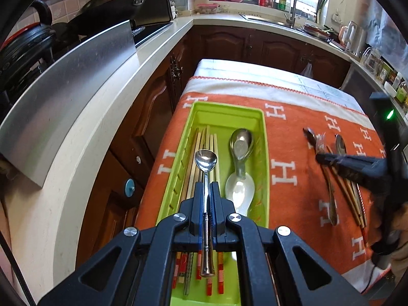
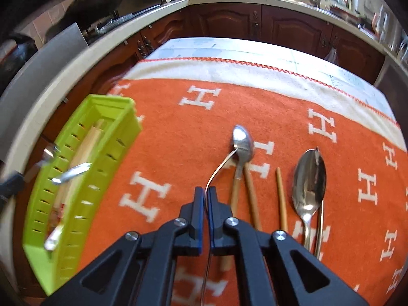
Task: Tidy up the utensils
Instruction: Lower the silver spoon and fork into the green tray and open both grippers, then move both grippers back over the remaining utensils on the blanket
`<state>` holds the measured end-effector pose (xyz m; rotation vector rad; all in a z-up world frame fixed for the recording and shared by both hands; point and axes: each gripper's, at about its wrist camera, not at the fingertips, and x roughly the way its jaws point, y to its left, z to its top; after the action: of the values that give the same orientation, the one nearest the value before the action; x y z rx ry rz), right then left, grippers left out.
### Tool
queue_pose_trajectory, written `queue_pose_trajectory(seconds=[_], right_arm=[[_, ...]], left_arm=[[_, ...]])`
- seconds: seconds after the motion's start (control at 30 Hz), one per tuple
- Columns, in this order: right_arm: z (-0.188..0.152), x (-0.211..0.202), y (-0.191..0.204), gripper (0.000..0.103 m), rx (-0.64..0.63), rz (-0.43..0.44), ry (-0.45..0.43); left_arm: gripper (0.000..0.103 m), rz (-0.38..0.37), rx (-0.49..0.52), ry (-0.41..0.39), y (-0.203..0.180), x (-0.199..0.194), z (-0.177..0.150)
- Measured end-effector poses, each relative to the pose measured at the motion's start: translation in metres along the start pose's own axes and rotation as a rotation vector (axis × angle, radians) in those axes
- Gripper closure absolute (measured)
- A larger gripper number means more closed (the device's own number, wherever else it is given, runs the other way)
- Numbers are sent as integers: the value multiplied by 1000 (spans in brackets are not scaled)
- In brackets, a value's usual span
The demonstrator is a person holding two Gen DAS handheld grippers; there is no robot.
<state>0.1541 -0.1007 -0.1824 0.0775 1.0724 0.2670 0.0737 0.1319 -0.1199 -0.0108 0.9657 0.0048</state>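
Note:
My left gripper (image 1: 206, 187) is shut on a small steel spoon (image 1: 205, 162) and holds it over the green utensil tray (image 1: 264, 132). The tray holds several chopsticks (image 1: 196, 150), a metal ladle spoon (image 1: 241, 142) and a white spoon (image 1: 239, 191). My right gripper (image 2: 206, 192) is shut on the thin handle of a steel spoon (image 2: 242, 141) whose bowl rests on the orange cloth (image 2: 178, 132). A large spoon (image 2: 309, 178) and loose chopsticks (image 2: 280, 199) lie beside it. The right gripper also shows in the left wrist view (image 1: 331, 159), over the loose utensils (image 1: 339, 178).
The table with the orange cloth (image 1: 288, 132) stands between kitchen counters. A steel panel (image 1: 63, 89) and a wok (image 1: 109, 7) are on the left counter. A sink with a tap (image 1: 290, 5) is at the back. The tray shows at the left in the right wrist view (image 2: 76, 178).

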Motion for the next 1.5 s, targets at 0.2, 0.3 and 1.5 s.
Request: queue_pose_trajectory(seconds=[0.2, 0.3, 1.5], right_arm=[[13, -37, 22, 101, 40, 152, -21], [21, -50, 41, 100, 47, 230, -28], [27, -1, 126, 95, 15, 350, 201]], left_arm=[[101, 2, -10, 18, 6, -2, -12], [101, -12, -21, 24, 9, -3, -15], [84, 91, -172, 7, 43, -20, 4]])
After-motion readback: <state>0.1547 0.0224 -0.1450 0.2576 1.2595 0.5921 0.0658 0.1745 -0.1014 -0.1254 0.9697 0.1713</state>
